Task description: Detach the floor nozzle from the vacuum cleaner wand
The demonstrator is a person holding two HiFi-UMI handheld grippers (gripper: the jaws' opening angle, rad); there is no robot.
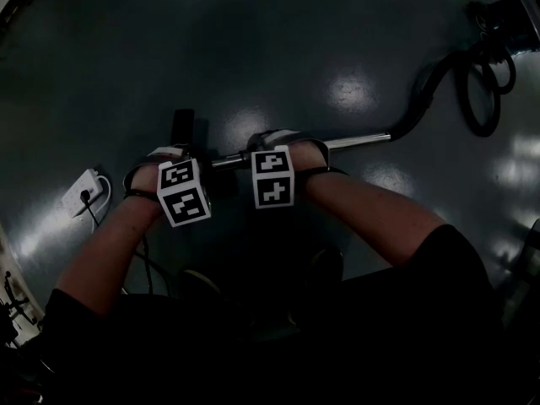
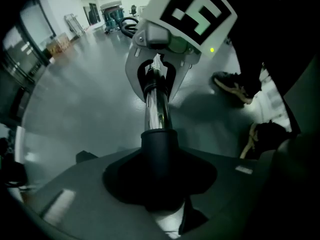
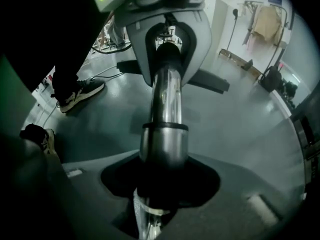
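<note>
In the head view the chrome wand [image 1: 354, 141] lies level above the dark floor, with both grippers side by side on top of it, pointing down. My left gripper [image 1: 179, 169] is shut on the black neck [image 2: 159, 146] of the floor nozzle [image 1: 183, 127], at the wand's left end. My right gripper [image 1: 272, 163] is shut on the chrome wand [image 3: 165, 134] just right of the joint. Seen from the left gripper view, the wand [image 2: 156, 109] runs out of the black neck into the right gripper [image 2: 157, 66]. From the right gripper view, the nozzle head [image 3: 210, 82] shows beyond the left gripper [image 3: 167, 49].
A black hose [image 1: 434, 78] leads from the wand's right end to the vacuum body [image 1: 504, 11] at the top right. A white power strip [image 1: 83, 192] with a cable lies on the floor at left. The person's shoes [image 2: 234, 86] stand close beside the wand.
</note>
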